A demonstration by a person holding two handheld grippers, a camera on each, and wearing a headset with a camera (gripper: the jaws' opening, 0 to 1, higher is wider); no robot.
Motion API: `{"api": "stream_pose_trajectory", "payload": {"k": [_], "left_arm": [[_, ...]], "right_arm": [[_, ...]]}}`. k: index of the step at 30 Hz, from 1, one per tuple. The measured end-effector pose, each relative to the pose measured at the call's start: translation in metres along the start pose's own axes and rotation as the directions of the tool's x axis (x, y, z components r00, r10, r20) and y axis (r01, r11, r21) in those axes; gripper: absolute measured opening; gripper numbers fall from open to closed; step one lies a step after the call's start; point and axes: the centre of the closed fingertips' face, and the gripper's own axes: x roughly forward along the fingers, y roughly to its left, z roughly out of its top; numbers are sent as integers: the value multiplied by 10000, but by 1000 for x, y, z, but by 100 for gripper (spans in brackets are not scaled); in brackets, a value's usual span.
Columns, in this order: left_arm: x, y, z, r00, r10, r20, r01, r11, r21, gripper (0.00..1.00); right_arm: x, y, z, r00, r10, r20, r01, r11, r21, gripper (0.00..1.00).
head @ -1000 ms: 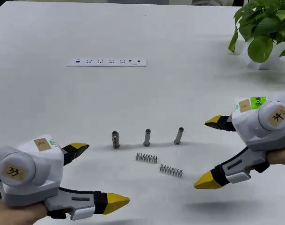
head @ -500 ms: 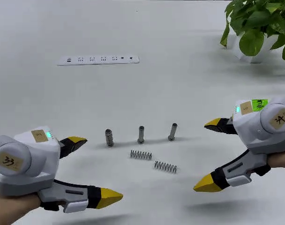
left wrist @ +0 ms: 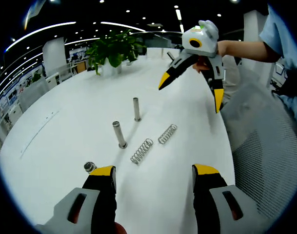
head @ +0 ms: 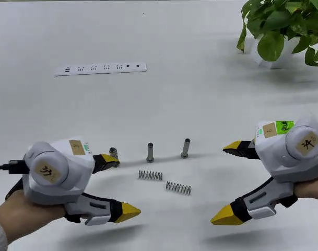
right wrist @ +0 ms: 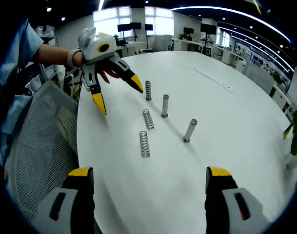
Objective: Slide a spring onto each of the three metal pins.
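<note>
L gripper (head: 125, 185) moved in, jaw partly hiding sprung pin (head: 114, 151); plant (head: 276, 26) beyond.

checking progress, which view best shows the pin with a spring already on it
The right gripper view: the grey metal pin with a coiled steel spring on it stands unobstructed, coils visible. In the head view the left hand-held gripper partly covers it; in the left gripper view its top peeks past that gripper's jaw.

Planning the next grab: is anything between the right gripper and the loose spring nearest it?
Nothing visible does. The spring lies flat on the table, with open space between it and the open right gripper.
</note>
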Motion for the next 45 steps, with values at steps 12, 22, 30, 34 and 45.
{"api": "stream_pose_trajectory", "payload": {"k": [12,22,30,34,45], "left_arm": [[29,14,4,9967,-6,-812,40,9991,416,44],[41,22,-5,9914,163,-1295,-140,9997,189,31],[45,16,-5,9897,-48,-1428,88,9996,270,27],[43,18,-6,9878,36,-1559,-6,9998,190,22],[42,19,-8,9846,63,-1745,55,9978,667,13]], "right_arm": [[0,16,-9,9998,205,32,-206,9988,442,97],[1,23,-11,9992,337,207,-351,9968,722,96],[-1,25,-12,9992,336,217,-353,9958,849,95],[-2,25,-13,9992,326,227,-345,9956,873,95],[1,30,-9,9990,398,226,-416,9954,862,95]]}}
